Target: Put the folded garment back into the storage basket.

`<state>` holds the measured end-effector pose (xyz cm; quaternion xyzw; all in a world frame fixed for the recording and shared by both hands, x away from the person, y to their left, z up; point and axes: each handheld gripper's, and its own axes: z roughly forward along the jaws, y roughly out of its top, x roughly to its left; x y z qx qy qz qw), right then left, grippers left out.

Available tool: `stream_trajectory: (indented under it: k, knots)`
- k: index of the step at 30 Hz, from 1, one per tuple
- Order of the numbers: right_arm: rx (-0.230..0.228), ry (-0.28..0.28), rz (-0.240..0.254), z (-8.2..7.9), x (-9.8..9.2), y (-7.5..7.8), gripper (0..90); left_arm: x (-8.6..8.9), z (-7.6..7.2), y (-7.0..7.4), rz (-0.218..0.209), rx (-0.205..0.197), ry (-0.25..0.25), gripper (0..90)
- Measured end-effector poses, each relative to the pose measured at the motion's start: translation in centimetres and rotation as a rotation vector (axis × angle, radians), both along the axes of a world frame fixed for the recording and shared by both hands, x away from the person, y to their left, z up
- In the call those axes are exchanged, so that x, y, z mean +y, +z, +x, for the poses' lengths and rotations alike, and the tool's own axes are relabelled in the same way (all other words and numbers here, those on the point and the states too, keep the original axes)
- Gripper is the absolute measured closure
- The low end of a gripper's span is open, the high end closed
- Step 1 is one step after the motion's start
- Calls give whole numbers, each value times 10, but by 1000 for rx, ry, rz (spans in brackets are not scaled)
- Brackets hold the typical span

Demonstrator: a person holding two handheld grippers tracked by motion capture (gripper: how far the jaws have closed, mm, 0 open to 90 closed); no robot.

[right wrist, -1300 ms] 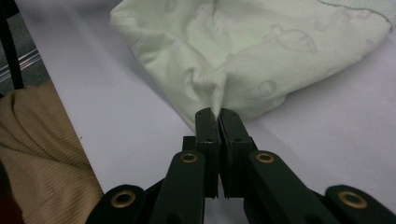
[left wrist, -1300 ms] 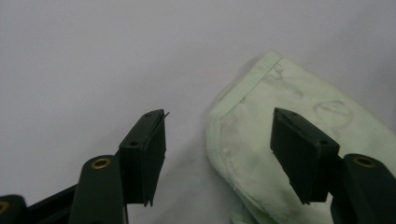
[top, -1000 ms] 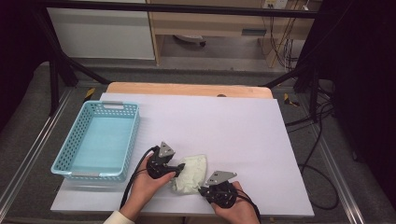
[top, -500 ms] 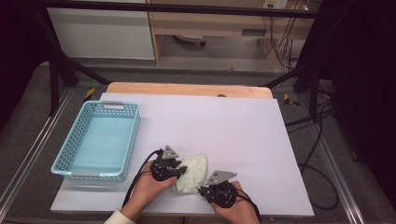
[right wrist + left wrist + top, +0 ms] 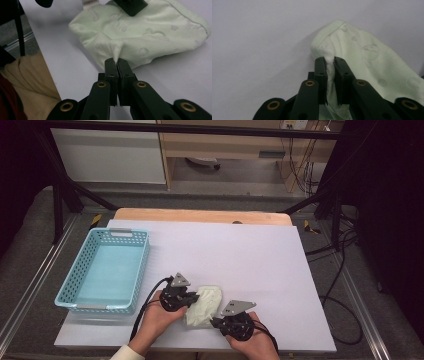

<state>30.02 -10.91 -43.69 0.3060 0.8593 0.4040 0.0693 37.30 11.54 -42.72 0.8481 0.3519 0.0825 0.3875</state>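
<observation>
The left gripper (image 5: 330, 62) has just been closing, and its black jaws now pinch a fold of the pale green cloth (image 5: 372, 62) near the hemmed edge; in the left gripper view a white tuft of fabric stands up between the two pads. The right gripper (image 5: 117, 60) has its jaws pressed together on another small peak of the same cloth, pulled up from the near side.

In the high view the cloth (image 5: 206, 304) lies bunched on the table between the two grippers, touching both: the left gripper (image 5: 186, 296) holds its left edge, the right gripper (image 5: 216, 322) its lower right edge. A hand is wrapped around each tool, and black cables trail from them toward the table's near edge.

Out from the tools, a white sheet (image 5: 240, 255) covers the table, with a strip of bare wood showing at the far edge. To the left of the left gripper, close by, stands a light blue perforated basket (image 5: 80, 270). Beyond the table lie a grey floor, metal rails on both sides, black frame legs, loose cables at the right and pale cabinets at the back.
</observation>
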Motion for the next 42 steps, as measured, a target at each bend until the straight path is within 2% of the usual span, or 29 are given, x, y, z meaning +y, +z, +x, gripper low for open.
stream_trajectory:
  k: [4, 8, 15, 19, 21, 29, 42]
  knots:
    - [-36, 9, 21, 7, 1, 14, 883, 4, 8, 15, -11, -20, 8, 819]
    - [-40, 12, 37, 19, 0, 25, 884, 5, 16, 27, -9, -32, 10, 820]
    - [-37, 20, 60, 37, 2, 40, 884, 3, 31, 52, -2, -82, 20, 821]
    - [-40, 23, 73, 45, 5, 47, 884, 2, 37, 61, -17, -97, 25, 821]
    - [-36, 27, 78, 48, 6, 50, 884, 2, 39, 66, -8, -110, 26, 821]
    - [-34, 35, 96, 54, 6, 59, 883, 5, 43, 77, -24, -109, 40, 821]
    - [-47, 34, 109, 58, 10, 71, 883, 9, 46, 92, -20, -125, 52, 821]
